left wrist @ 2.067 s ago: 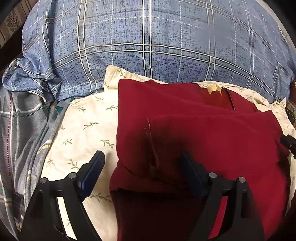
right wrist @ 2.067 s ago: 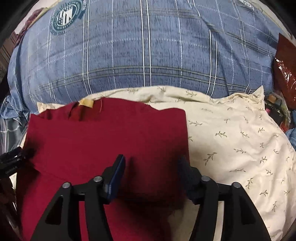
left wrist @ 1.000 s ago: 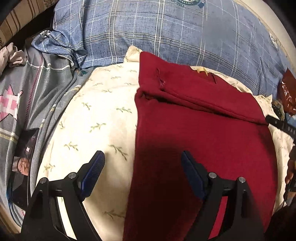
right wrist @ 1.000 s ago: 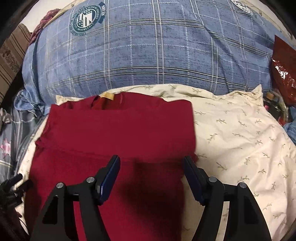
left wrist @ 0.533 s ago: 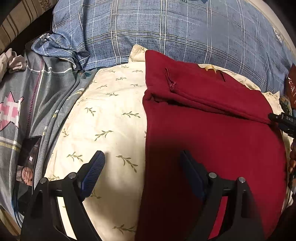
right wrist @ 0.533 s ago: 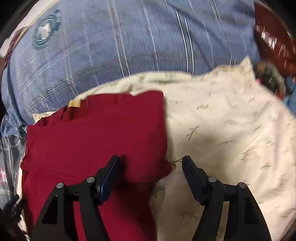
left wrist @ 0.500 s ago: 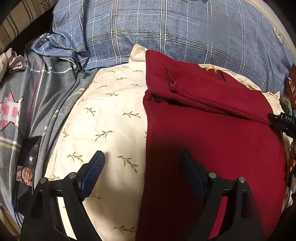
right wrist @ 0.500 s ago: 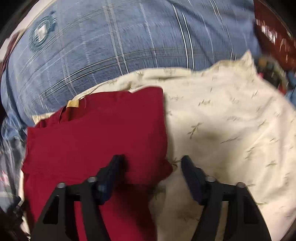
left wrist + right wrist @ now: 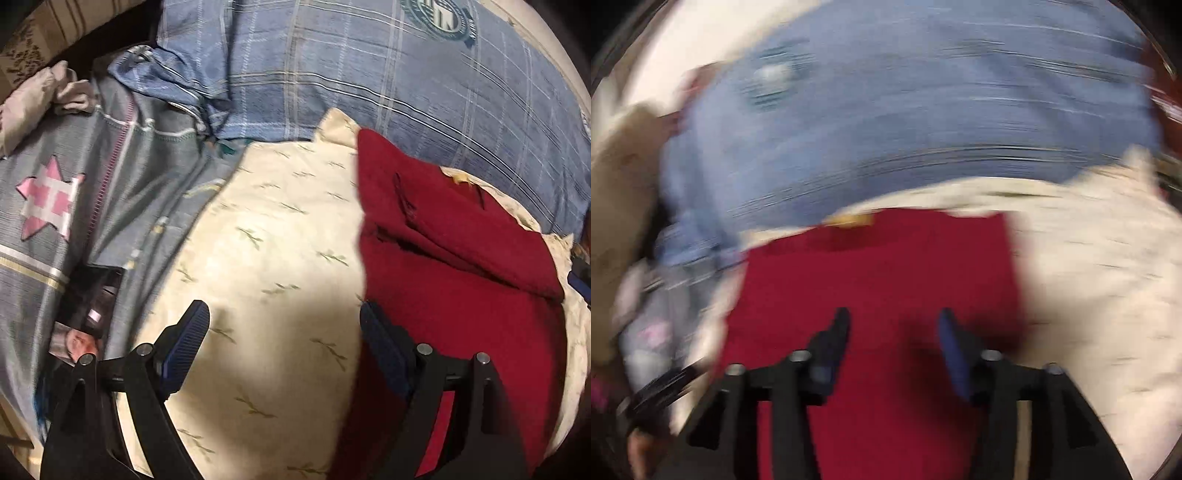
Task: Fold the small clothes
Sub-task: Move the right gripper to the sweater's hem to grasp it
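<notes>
A: On the cream leaf-print pillow (image 9: pixel 280 236) lies the dark red knit garment (image 9: pixel 461 295), partly folded. Left gripper (image 9: pixel 282 341)?

B: Spread wide, empty, astride its left edge. Right gripper (image 9: pixel 892 343) opening, nothing pinched; align hems before creasing

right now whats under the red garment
The red garment lies on a cream leaf-print pillow, which shows around its edges. Whatever is beneath its folded layers is covered.
</notes>
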The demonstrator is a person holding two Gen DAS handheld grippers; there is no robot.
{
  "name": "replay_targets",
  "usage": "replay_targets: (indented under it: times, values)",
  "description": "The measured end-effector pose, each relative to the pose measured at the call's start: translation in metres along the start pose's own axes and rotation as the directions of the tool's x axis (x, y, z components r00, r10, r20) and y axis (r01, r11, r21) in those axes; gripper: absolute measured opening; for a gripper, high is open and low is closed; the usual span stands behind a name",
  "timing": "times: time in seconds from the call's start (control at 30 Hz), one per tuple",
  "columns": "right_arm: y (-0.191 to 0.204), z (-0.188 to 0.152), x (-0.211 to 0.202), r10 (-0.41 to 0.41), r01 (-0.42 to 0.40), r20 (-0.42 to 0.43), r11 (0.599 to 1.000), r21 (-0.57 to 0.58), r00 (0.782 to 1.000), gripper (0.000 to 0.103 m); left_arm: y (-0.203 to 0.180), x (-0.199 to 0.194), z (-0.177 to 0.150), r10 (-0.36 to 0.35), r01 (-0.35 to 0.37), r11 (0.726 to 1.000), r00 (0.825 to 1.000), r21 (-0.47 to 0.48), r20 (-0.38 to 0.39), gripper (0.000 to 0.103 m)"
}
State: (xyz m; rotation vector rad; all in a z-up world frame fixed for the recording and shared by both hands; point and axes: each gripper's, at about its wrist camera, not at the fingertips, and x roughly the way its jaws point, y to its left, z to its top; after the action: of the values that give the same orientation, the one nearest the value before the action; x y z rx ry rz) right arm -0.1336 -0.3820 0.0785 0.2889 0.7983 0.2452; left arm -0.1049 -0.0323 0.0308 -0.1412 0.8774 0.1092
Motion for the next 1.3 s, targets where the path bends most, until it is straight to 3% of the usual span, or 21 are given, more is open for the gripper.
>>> replay_targets:
  times: [0.07, 0.1, 0.17, 0.23, 0.3, 0.5, 0.67, 0.83, 1.03, 1.17, 1.2, 1.3]
  values:
    - [0.042, -0.014, 0.023, 0.182, -0.186, -0.067, 0.981, -0.058, 0.981, 0.056, 0.004, 0.001, 0.001, 0.032, -0.032, 0.999, 0.999, 0.007, 0.003, 0.084]
    - [0.062, -0.023, 0.040, 0.261, -0.270, -0.128, 0.961, -0.064, 0.957, 0.056, 0.007, 0.000, 0.002, 0.051, -0.051, 0.999, 0.999, 0.007, 0.009, 0.084]
    - [0.098, -0.042, 0.077, 0.303, -0.333, -0.240, 0.938, -0.098, 0.922, 0.056, 0.014, -0.002, 0.003, 0.066, -0.066, 0.998, 0.998, -0.004, 0.017, 0.084]
    - [0.127, -0.057, 0.105, 0.251, -0.312, -0.280, 0.930, -0.197, 0.926, 0.056, 0.021, -0.006, 0.005, 0.071, -0.070, 0.997, 0.997, -0.020, 0.031, 0.084]
    - [0.146, -0.061, 0.125, 0.227, -0.295, -0.261, 0.919, -0.263, 0.938, 0.058, 0.028, -0.010, 0.006, 0.085, -0.083, 0.996, 0.995, -0.032, 0.047, 0.084]
    - [0.155, -0.040, 0.176, 0.257, -0.303, -0.221, 0.929, -0.213, 0.941, 0.065, 0.044, -0.015, 0.015, 0.073, -0.067, 0.994, 0.995, -0.082, 0.072, 0.084]
    - [0.186, -0.030, 0.190, 0.278, -0.319, -0.178, 0.907, -0.274, 0.944, 0.065, 0.055, -0.019, 0.018, 0.087, -0.076, 0.990, 0.992, -0.123, 0.093, 0.084]
    - [0.199, -0.031, 0.202, 0.338, -0.377, -0.194, 0.899, -0.224, 0.921, 0.065, 0.069, -0.027, 0.021, 0.122, -0.099, 0.979, 0.984, -0.179, 0.126, 0.084]
    - [0.200, -0.038, 0.203, 0.337, -0.384, -0.234, 0.902, -0.198, 0.912, 0.066, 0.065, -0.022, 0.021, 0.137, -0.116, 0.980, 0.984, -0.164, 0.118, 0.084]
    - [0.182, -0.042, 0.166, 0.389, -0.440, -0.281, 0.886, -0.146, 0.877, 0.065, 0.056, -0.020, 0.019, 0.125, -0.111, 0.985, 0.986, -0.131, 0.108, 0.084]
    - [0.178, -0.044, 0.153, 0.388, -0.438, -0.275, 0.886, -0.152, 0.880, 0.065, 0.055, -0.020, 0.018, 0.119, -0.105, 0.986, 0.987, -0.128, 0.107, 0.084]
    - [0.153, -0.038, 0.108, 0.342, -0.378, -0.198, 0.908, -0.182, 0.919, 0.065, 0.049, -0.021, 0.018, 0.101, -0.088, 0.989, 0.989, -0.116, 0.109, 0.084]
